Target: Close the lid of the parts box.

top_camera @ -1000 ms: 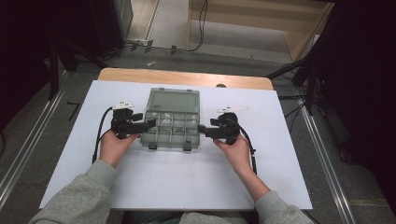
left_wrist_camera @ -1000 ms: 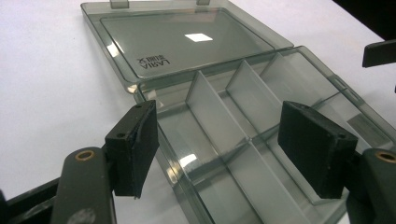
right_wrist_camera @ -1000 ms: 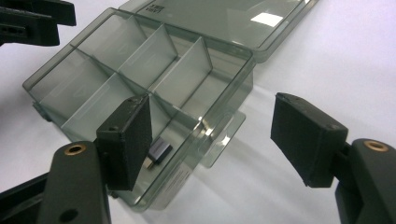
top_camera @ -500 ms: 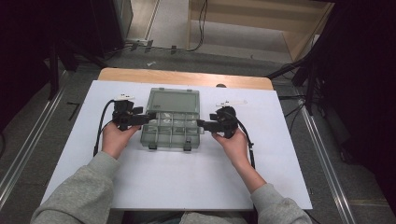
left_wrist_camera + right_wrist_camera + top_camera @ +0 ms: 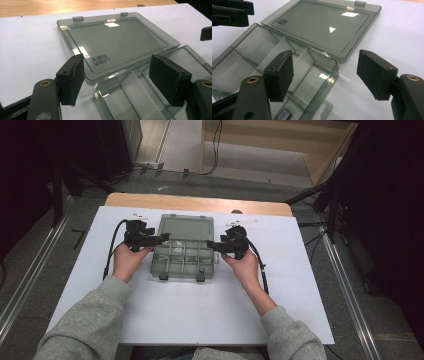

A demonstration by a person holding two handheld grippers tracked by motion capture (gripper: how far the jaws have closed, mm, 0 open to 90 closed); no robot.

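The left gripper (image 5: 161, 237) has slid in from nine o'clock to the left wall of the smoky translucent plastic compartment box (image 5: 184, 259), which lies open mid-sheet on the white table cover (image 5: 200, 315), its flat lid (image 5: 186, 227) folded back toward twelve o'clock. Its jaws stand wide, holding nothing, straddling the box's corner. The right gripper (image 5: 212, 245) has likewise closed in from three o'clock, jaws wide and empty astride the right wall. Both seem poised to grasp the box.
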